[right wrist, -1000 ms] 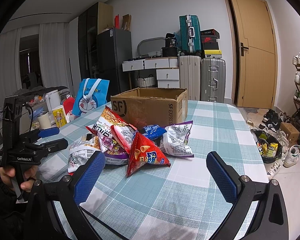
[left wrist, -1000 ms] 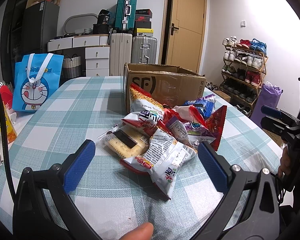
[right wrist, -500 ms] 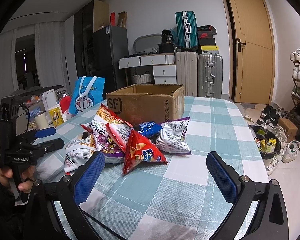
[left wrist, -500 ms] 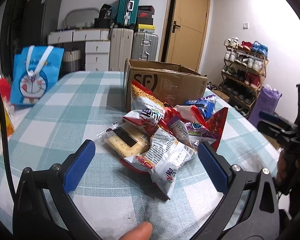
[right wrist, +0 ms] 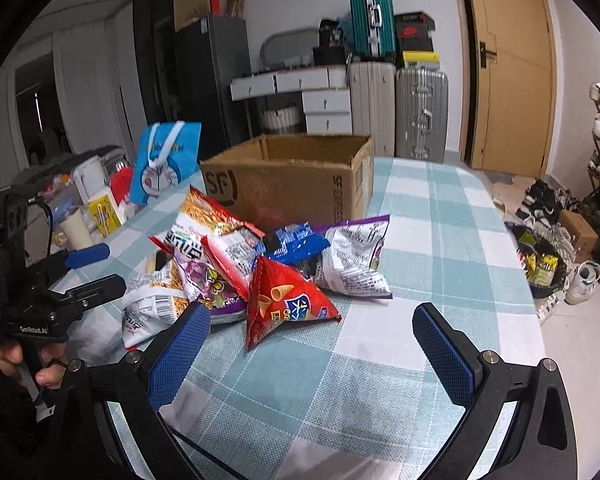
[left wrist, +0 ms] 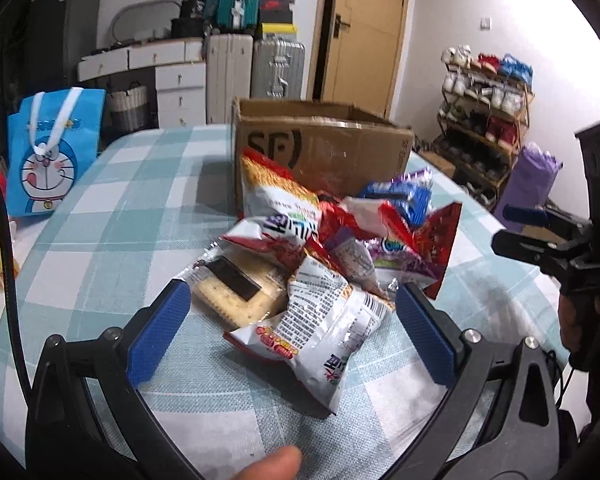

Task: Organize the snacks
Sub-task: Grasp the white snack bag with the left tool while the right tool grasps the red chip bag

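Note:
A pile of snack bags (left wrist: 340,240) lies on the checked table in front of an open cardboard box (left wrist: 328,152). My left gripper (left wrist: 292,320) is open, its blue pads either side of a white snack bag (left wrist: 324,328) and a cracker pack (left wrist: 236,288), not touching them. My right gripper (right wrist: 312,344) is open and empty, just short of a red triangular chip bag (right wrist: 284,300). The pile (right wrist: 260,264) and box (right wrist: 300,176) also show in the right wrist view. Each gripper shows in the other's view: the right one (left wrist: 540,236) and the left one (right wrist: 84,272).
A blue Doraemon bag (left wrist: 52,152) stands at the table's left, with cups and boxes (right wrist: 92,216) near it. Suitcases (right wrist: 400,108) and drawers stand behind the table, a shoe rack (left wrist: 484,120) to the right. The table edge (right wrist: 516,280) drops off at the right.
My left gripper has moved forward toward the pile, so the white bag now sits between its pads. My right gripper has edged closer to the red chip bag. Both stay open.

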A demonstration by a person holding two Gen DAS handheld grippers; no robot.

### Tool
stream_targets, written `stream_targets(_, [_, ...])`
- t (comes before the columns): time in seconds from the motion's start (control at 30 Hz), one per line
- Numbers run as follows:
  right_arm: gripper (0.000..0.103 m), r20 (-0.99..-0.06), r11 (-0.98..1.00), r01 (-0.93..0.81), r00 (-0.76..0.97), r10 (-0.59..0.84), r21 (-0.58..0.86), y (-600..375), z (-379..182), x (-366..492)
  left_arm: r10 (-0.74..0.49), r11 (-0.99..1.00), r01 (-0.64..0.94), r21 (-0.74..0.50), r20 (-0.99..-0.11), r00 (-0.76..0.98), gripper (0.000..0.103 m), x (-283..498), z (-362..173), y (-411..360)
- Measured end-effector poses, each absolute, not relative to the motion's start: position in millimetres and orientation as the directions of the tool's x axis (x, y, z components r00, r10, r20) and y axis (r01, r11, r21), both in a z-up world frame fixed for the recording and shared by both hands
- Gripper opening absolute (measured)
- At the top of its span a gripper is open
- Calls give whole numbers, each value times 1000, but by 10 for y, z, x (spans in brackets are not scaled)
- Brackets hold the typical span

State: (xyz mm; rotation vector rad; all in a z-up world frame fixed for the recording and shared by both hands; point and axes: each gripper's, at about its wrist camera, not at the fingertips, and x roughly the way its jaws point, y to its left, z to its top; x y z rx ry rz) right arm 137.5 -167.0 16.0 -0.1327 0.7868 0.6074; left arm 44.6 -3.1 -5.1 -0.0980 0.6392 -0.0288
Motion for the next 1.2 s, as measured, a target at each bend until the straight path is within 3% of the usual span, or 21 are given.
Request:
stream_targets(0.2, [103,-752,813,-568,477,454,131,-1538,9,1571,-79,996,36,-80,-637,766,101,598,-151,-103])
stream_targets(0.37, [103,-776,802,-573,425,466,168,-1436,-101,1694,-105,994,54,-96,-668,737,91,723,-233,-105])
stream_targets(0.6, [94,-811,789,-588,366,457,179,-1242,-282,1861,-128,992,87,-95,-688,714,88,816,-286,-135])
stream_targets(1.13, [87,-811,767,-584,293,506,268,-1188,-433,2123,-133,989,137,-55,-735,665,84,1006,-353,-390])
stream_targets(1.2, [86,-809,765,-578,284,515,285,-1195,-458,2136,-140,988,145,-57,-733,666,78,1009,-348,-420])
